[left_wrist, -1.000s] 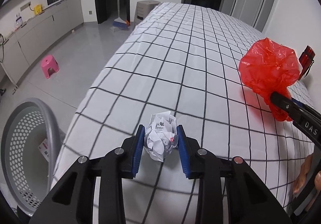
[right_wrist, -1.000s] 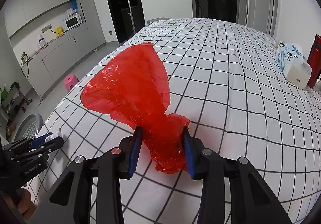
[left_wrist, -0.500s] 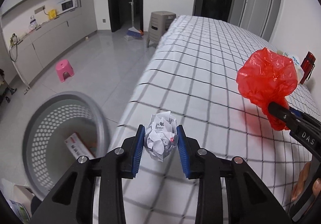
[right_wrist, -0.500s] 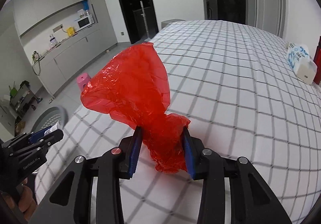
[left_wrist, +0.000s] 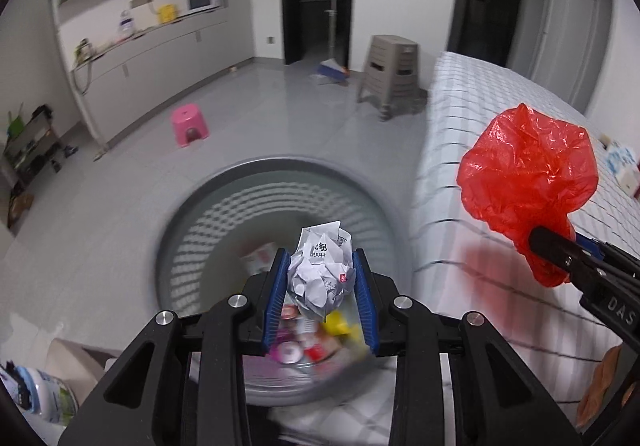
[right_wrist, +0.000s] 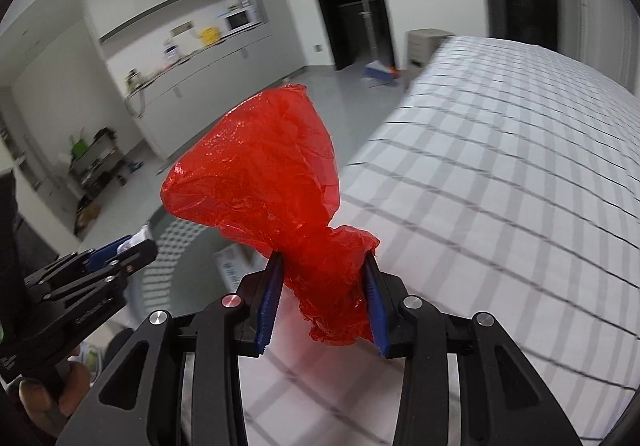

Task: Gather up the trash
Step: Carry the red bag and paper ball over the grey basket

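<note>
The left claw (left_wrist: 321, 286) has swung off the checked bed (left_wrist: 500, 134) since the earlier frame and now hangs over the grey perforated bin (left_wrist: 224, 214), which fills the lower middle of the left wrist view instead of sitting at its left edge. Its blue pads are clamped on a crumpled paper ball (left_wrist: 322, 272), held above the bin's opening. Below the ball, blurred wrappers lie on the bin floor; what they are cannot be told.

The right claw (right_wrist: 323, 302) is clamped on the bunched neck of a red plastic bag (right_wrist: 264, 174), which balloons toward the upper middle of that frame, over the edge of the bed (right_wrist: 520, 174).

The left view alone shows the inside of the bin, a pink stool (left_wrist: 189, 124) at middle left, a tan stool (left_wrist: 394, 72) at upper middle and a broom (left_wrist: 332, 68) beside it. It also shows the red bag (left_wrist: 528, 174) from the side at right, pinched in the right claw (left_wrist: 560, 252).

The right view shows only a sliver of the bin (right_wrist: 176, 242) at lower left, with the left claw (right_wrist: 136, 244) over it and a hand (right_wrist: 52, 398) below.
</note>
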Available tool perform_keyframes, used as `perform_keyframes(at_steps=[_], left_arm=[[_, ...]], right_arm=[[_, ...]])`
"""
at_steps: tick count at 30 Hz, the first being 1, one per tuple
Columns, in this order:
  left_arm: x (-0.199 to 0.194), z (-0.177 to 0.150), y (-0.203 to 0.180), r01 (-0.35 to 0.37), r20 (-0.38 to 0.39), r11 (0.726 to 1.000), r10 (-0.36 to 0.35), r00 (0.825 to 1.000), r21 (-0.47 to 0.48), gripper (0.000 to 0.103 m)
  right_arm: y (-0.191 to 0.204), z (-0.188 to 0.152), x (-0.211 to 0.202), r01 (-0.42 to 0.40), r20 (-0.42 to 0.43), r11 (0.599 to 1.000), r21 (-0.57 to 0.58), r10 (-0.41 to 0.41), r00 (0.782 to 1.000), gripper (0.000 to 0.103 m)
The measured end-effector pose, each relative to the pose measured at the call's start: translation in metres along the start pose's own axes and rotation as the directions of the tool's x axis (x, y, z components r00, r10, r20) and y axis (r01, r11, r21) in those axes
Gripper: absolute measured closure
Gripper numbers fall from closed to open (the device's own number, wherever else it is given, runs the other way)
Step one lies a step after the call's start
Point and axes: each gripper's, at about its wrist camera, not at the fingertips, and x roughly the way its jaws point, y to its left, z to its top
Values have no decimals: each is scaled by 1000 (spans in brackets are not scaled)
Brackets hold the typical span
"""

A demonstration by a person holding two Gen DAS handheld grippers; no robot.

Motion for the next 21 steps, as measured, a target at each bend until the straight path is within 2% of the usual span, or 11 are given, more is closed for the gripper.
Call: perform_keyframes(at_steps=[5, 10, 21], left_arm=[[8, -4, 42, -44, -19, 998, 43, 999, -35, 71], [18, -8, 66, -69, -37, 996, 67, 997, -57, 70], [38, -3, 84, -76, -46, 993, 72, 996, -91, 68]], right_arm=[[45, 6, 29, -47, -46, 998, -53, 44, 998, 66], [79, 8, 52, -71, -77, 993, -93, 64, 995, 66], [94, 19, 86, -92, -121, 990, -107, 79, 990, 66]])
